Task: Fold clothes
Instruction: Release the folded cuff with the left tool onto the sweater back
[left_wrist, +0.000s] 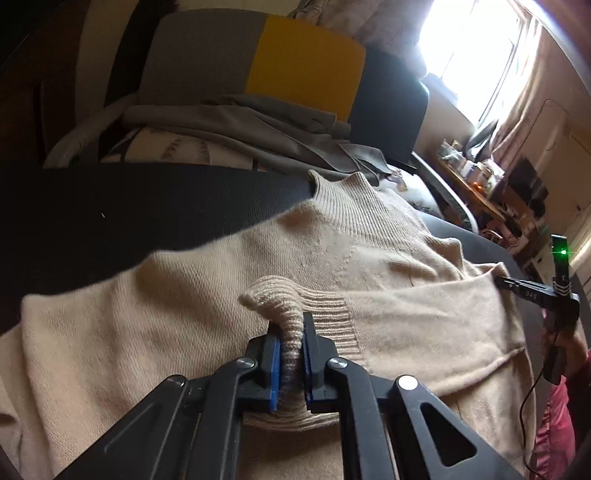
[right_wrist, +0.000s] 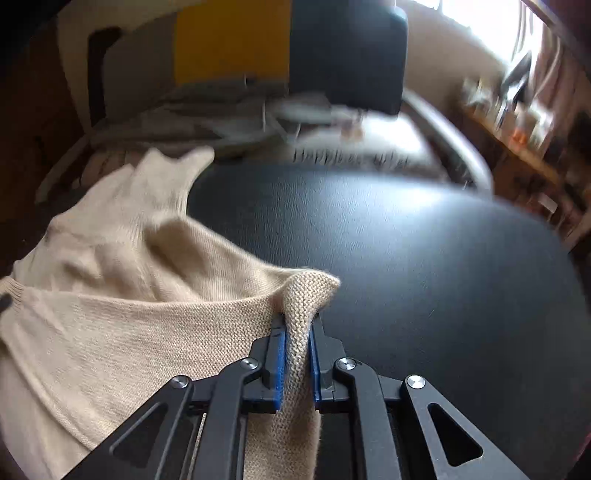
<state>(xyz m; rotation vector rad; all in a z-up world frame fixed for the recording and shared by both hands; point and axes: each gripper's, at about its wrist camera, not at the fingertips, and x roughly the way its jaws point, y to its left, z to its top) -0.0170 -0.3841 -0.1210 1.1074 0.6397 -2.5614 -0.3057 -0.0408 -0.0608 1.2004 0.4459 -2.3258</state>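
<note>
A beige knitted sweater (left_wrist: 332, 258) lies on a black leather surface (left_wrist: 147, 206), its high neck pointing away. My left gripper (left_wrist: 291, 332) is shut on a ribbed cuff of the sweater, held over the sweater's body. My right gripper (right_wrist: 297, 328) is shut on a knitted edge of the same sweater (right_wrist: 129, 295) at its right side, above the black surface (right_wrist: 406, 258). The right gripper also shows at the right edge of the left wrist view (left_wrist: 517, 288), at the sweater's far edge.
Behind the surface lies a heap of grey and white clothes (left_wrist: 240, 125) against a grey, yellow and dark blue cushion back (left_wrist: 295, 62). A bright window (left_wrist: 480, 55) and a cluttered wooden shelf (left_wrist: 480, 184) stand at the right.
</note>
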